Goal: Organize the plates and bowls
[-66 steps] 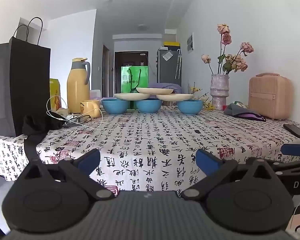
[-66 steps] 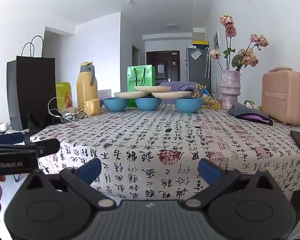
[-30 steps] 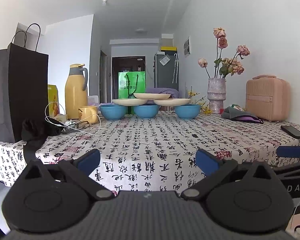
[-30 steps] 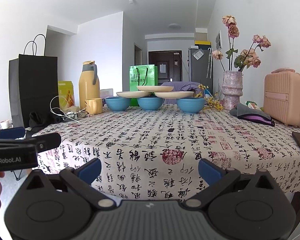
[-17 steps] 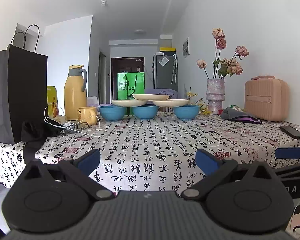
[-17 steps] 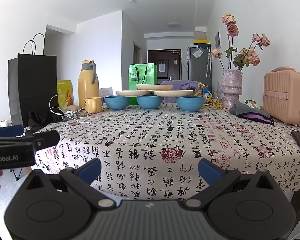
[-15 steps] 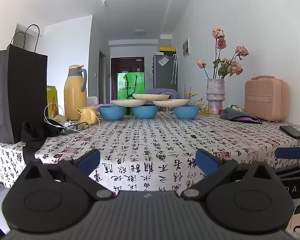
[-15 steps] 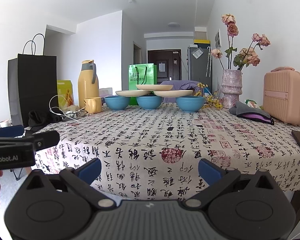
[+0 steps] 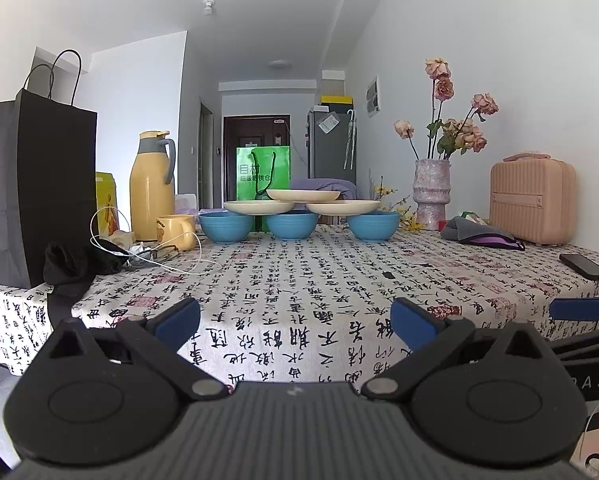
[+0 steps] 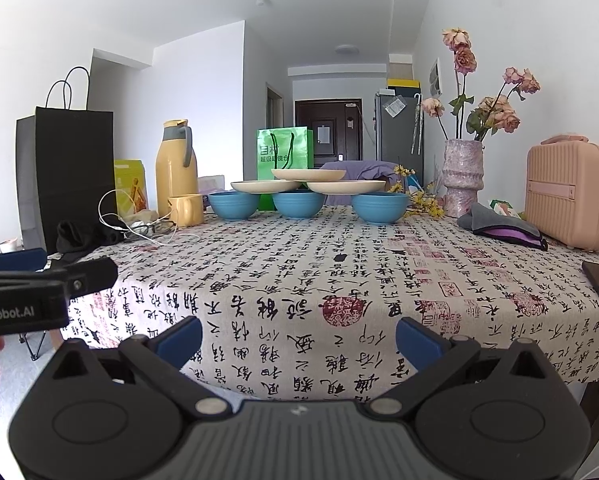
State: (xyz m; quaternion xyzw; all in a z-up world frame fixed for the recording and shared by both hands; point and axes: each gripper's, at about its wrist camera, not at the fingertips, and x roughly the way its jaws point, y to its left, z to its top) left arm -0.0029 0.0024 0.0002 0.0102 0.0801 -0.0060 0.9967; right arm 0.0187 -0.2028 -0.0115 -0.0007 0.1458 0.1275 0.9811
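Three blue bowls stand in a row at the far side of the table: left bowl [image 9: 226, 227], middle bowl [image 9: 292, 225], right bowl [image 9: 373, 226]. Three cream plates rest on them in a pyramid: lower left plate [image 9: 258, 207], lower right plate [image 9: 342, 207], top plate [image 9: 302, 195]. The same stack shows in the right wrist view [image 10: 306, 187]. My left gripper [image 9: 295, 324] and my right gripper [image 10: 298, 334] are both open and empty, at the table's near edge, far from the dishes.
Table with a calligraphy cloth [image 9: 299, 280]. Left: black paper bag [image 9: 39, 184], yellow thermos [image 9: 152, 184], yellow mug [image 9: 176, 230], cables and glasses [image 9: 147, 254]. Right: vase with flowers [image 9: 431, 194], pink case [image 9: 533, 200], grey pouch [image 9: 479, 234], phone [image 9: 583, 266]. Green bag [image 9: 263, 170] behind the dishes.
Both views have dipped slightly then risen, so the table sits a little lower in frame. The dishes have not moved. Both grippers stay open.
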